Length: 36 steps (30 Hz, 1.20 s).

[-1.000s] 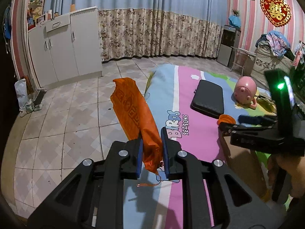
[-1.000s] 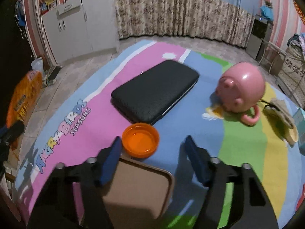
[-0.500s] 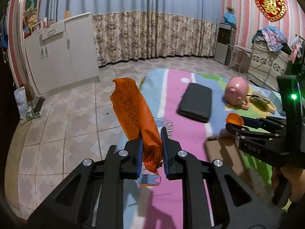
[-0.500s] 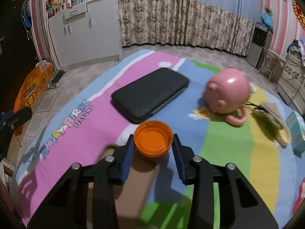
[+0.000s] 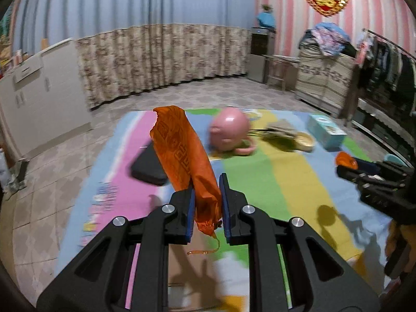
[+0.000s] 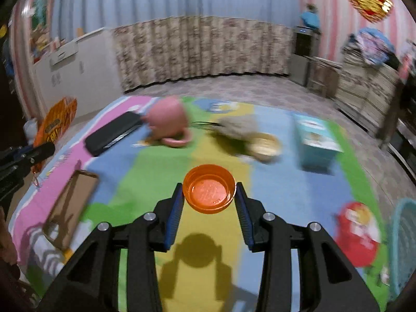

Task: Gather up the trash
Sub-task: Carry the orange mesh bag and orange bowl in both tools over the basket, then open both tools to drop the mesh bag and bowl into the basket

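Left gripper [image 5: 207, 205] clamps the orange wrapper [image 5: 186, 156] upright between its fingers; right gripper [image 6: 209, 202], just closed, pinches the orange lid [image 6: 209, 188] above the mat [image 6: 156, 163]

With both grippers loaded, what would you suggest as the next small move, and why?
Probably carry both toward the teal basket at right: the right gripper is shut on the orange lid, the left gripper on the orange wrapper, both clear of the mat.

Left gripper [image 5: 207, 205] is pinching a crinkly orange plastic wrapper [image 5: 183, 156] that sticks up over the striped play mat [image 5: 273, 182], round pink pig toy [image 5: 230, 130] just behind it.
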{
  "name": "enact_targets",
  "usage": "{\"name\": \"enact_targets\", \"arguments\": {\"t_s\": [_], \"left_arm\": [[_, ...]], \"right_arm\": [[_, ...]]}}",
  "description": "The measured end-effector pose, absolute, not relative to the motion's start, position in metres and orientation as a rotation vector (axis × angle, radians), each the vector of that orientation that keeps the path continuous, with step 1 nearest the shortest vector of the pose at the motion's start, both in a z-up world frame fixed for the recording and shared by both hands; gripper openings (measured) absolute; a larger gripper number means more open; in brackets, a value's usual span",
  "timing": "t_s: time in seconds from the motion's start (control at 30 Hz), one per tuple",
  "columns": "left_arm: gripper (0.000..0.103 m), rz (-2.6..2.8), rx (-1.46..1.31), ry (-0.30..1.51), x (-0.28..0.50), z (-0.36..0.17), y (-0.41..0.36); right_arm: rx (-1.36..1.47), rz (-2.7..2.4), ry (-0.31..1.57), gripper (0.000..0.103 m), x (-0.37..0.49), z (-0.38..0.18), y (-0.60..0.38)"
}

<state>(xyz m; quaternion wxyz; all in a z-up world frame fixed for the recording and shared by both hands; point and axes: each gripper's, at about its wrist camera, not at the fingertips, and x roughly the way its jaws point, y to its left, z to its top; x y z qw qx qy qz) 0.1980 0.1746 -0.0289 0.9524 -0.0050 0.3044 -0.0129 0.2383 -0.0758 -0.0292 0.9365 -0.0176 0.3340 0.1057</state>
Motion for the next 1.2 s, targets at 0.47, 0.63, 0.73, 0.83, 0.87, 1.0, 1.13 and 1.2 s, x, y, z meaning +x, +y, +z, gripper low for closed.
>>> {"name": "enact_targets", "arguments": {"t_s": [0.47, 0.63, 0.73, 0.83, 0.87, 1.0, 1.13, 1.2], "left_arm": [[0.016, -0.276, 0.084, 0.612, 0.224, -0.025, -0.032], [0.016, -0.368, 0.103, 0.603, 0.228, -0.025, -0.101], [0.016, -0.424, 0.113, 0.599, 0.23, -0.026, -0.14], [0.016, -0.478, 0.129, 0.594, 0.231, -0.027, -0.178], [0.016, -0.499, 0.13, 0.594, 0.231, -0.028, -0.19], [0.016, -0.558, 0.141, 0.594, 0.229, -0.033, -0.228], [0.016, -0.61, 0.164, 0.599, 0.225, -0.042, -0.263], [0.016, -0.633, 0.175, 0.605, 0.225, -0.045, -0.28]], "right_arm": [[0.13, -0.191, 0.632, 0.04, 0.192, -0.015, -0.329], [0.108, -0.263, 0.617, 0.04, 0.184, -0.013, -0.369], [0.108, -0.313, 0.613, 0.04, 0.179, -0.012, -0.394], [0.116, -0.352, 0.638, 0.04, 0.179, -0.019, -0.42], [0.123, -0.358, 0.643, 0.04, 0.177, -0.022, -0.424], [0.18, -0.381, 0.653, 0.04, 0.169, -0.03, -0.451], [0.238, -0.407, 0.644, 0.04, 0.164, -0.035, -0.476], [0.263, -0.418, 0.643, 0.04, 0.163, -0.039, -0.489]]}}
